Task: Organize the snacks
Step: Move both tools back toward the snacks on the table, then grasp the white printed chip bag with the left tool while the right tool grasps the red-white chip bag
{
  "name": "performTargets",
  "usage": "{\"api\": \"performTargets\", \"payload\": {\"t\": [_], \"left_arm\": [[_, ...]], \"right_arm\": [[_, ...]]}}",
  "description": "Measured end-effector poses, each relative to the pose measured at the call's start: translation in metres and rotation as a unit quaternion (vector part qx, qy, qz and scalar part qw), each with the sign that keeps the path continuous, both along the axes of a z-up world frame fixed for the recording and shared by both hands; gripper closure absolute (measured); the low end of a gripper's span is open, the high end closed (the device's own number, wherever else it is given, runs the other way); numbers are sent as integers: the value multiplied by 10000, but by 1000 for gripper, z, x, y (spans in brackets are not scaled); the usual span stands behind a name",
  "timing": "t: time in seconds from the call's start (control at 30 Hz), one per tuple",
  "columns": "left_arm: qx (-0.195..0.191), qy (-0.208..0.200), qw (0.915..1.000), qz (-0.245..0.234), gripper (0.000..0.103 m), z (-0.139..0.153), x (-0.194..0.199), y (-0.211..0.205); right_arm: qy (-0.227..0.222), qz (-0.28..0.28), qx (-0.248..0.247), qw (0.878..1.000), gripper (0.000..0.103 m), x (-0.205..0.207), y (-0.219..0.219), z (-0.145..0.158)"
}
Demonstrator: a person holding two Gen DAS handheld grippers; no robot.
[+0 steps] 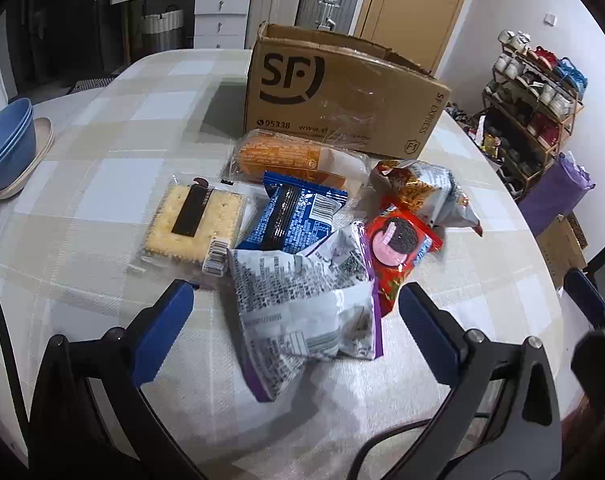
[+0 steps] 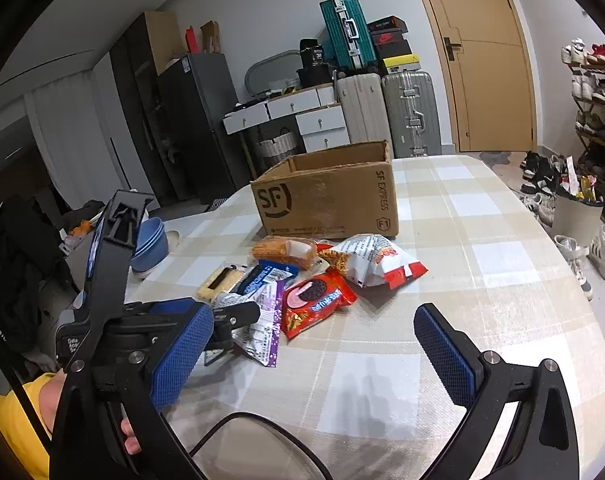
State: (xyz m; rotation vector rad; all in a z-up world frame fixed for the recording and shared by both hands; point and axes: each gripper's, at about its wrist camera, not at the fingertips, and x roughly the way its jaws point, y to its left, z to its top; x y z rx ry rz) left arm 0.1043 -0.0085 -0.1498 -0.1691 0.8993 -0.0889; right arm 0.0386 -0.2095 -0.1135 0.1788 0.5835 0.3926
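Several snack packs lie in a heap before an open SF cardboard box (image 1: 342, 96) (image 2: 326, 200). A white and purple bag (image 1: 306, 304) (image 2: 262, 320) lies between the open fingers of my left gripper (image 1: 294, 320), untouched. Behind it are a cracker pack (image 1: 194, 224), a blue pack (image 1: 294, 220), a red Oreo pack (image 1: 398, 248) (image 2: 314, 300), an orange roll (image 1: 286, 156) (image 2: 282, 250) and a silver and red chip bag (image 1: 430, 196) (image 2: 370, 260). My right gripper (image 2: 314, 344) is open and empty above the table, to the right of the left one.
Blue bowls on a plate (image 1: 10, 148) (image 2: 150, 244) stand at the table's left edge. The checked tablecloth (image 2: 462, 280) stretches to the right of the heap. Suitcases, drawers and a shoe rack stand beyond the table.
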Motion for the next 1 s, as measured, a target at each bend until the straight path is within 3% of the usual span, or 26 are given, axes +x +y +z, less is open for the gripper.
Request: {"api": "performTargets", "payload": {"t": [0.23, 0.4, 0.47, 0.67, 1.0], "left_arm": [[15, 222, 9998, 13, 0, -8, 18, -9], [-646, 471, 9968, 51, 17, -21, 25, 1], [-695, 410, 9967, 0, 30, -19, 27, 1], [-633, 427, 9968, -222, 42, -21, 29, -4], [-565, 460, 9966, -388, 54, -20, 15, -6]], "right_arm": [[143, -48, 150, 9998, 1, 7, -7, -9], [174, -48, 165, 9997, 1, 10, -8, -13], [200, -49, 177, 9996, 1, 10, -8, -14], [149, -60, 130, 9998, 1, 7, -8, -12], [75, -137, 58, 9999, 1, -1, -6, -4]]}}
